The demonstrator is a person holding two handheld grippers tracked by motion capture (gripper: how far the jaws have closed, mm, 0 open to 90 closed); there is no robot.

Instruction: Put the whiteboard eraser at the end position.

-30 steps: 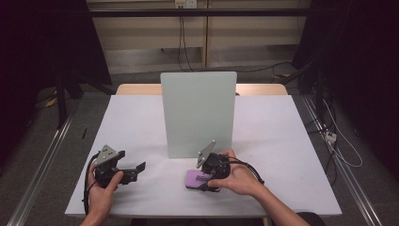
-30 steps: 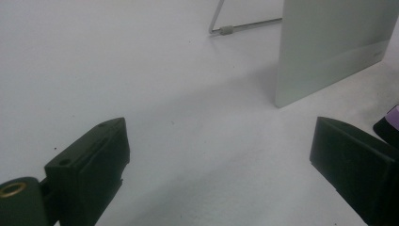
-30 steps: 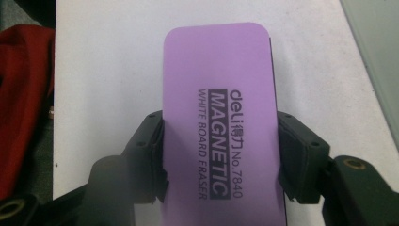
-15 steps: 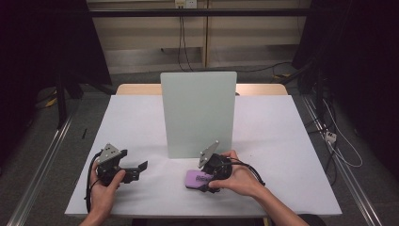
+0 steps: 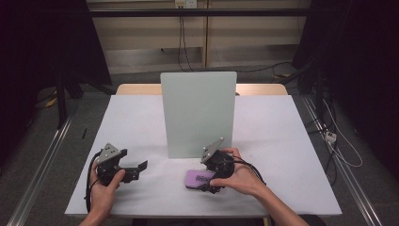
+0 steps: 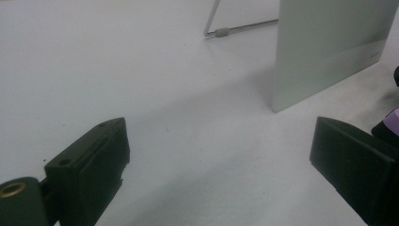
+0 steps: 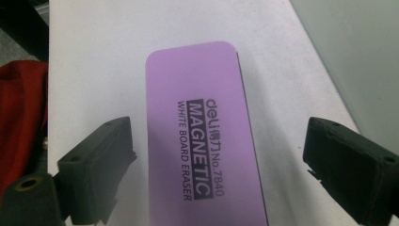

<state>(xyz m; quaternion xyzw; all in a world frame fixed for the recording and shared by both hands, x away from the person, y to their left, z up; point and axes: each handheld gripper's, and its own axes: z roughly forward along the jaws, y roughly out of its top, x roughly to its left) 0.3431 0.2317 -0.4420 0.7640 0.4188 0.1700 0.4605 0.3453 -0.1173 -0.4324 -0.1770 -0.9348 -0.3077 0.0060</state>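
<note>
From above, a purple whiteboard eraser (image 5: pixel 198 179) lay on the white worktop (image 5: pixel 282 141) before an upright whiteboard (image 5: pixel 198 114). The left claw (image 6: pixel 221 174) gaped over bare worktop. The right claw (image 7: pixel 219 172) was released, straddling the eraser without touching.

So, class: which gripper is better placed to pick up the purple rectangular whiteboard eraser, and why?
Right. The right gripper has its open jaws straddling the purple rectangular whiteboard eraser. The left gripper, also open, faces bare white table, off to the eraser's side.
</note>
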